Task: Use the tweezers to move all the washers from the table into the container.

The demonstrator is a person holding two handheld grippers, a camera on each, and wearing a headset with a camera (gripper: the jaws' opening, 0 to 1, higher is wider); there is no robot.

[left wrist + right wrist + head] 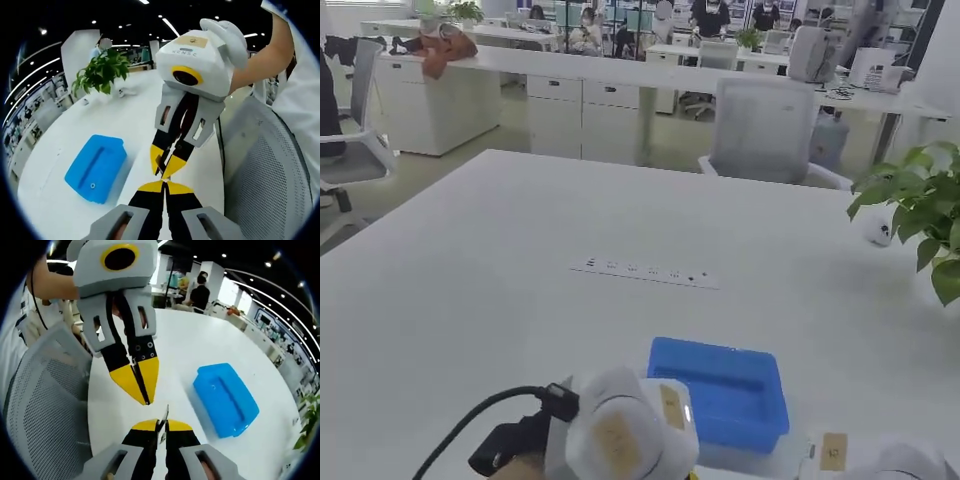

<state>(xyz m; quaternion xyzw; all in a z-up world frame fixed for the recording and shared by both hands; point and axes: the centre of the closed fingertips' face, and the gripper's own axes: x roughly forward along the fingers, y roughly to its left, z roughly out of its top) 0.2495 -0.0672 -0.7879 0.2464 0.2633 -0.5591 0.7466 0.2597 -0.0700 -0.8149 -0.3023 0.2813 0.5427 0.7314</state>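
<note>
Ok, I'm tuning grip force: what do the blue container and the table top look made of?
Blue container: probably moulded plastic, going by the uniform saturated colour, rounded corners and soft sheen. Table top: a smooth white matte surface, laminate or similar, flat and seamless. What lies under the surface can't be told.

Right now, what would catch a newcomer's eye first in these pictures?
The two grippers stand tip to tip over the white table: the left gripper is shut, and the right gripper is shut on a thin metal strip, likely the tweezers. Next comes the bright blue container just beyond them in the head view, then a leafy plant at the table's right edge.
</note>
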